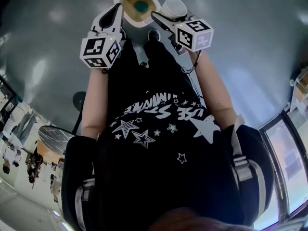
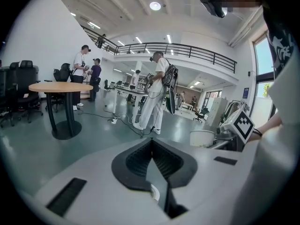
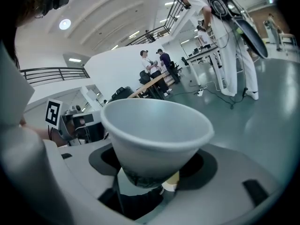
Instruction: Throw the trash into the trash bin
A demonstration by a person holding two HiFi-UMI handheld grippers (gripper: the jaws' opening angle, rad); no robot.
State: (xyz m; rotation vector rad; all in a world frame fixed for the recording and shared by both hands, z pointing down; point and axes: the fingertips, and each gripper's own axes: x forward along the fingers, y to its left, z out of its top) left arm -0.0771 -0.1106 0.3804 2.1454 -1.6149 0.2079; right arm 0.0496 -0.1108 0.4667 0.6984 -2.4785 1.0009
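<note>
The right gripper [image 1: 166, 17] is clamped on the lower part of the paper cup [image 3: 157, 135], with one jaw on each side of its base. The left gripper [image 2: 151, 146] has its jaws together and nothing between them. In the head view the cup sits just beside the right edge of the trash bin [image 1: 130, 17], not over the middle of the opening. I think the step in hand is the drop, so the cup should first go a little more to the left, above the opening. Only then should the jaws open, and without a swing, because such a light cup can easily bounce off the rim. The left gripper hangs near the bin's left edge and should stay out of the way. The cup is thin white paper, a smooth cone with a rolled lip, and what I can see of its inside is bare. It will probably dent if it is pressed harder. The bin looks like white plastic, its lid stands open, and its inside is yellowish with something blue-green at the bottom. Beyond it the floor [image 1: 250, 57] is grey, smooth and shiny.
</note>
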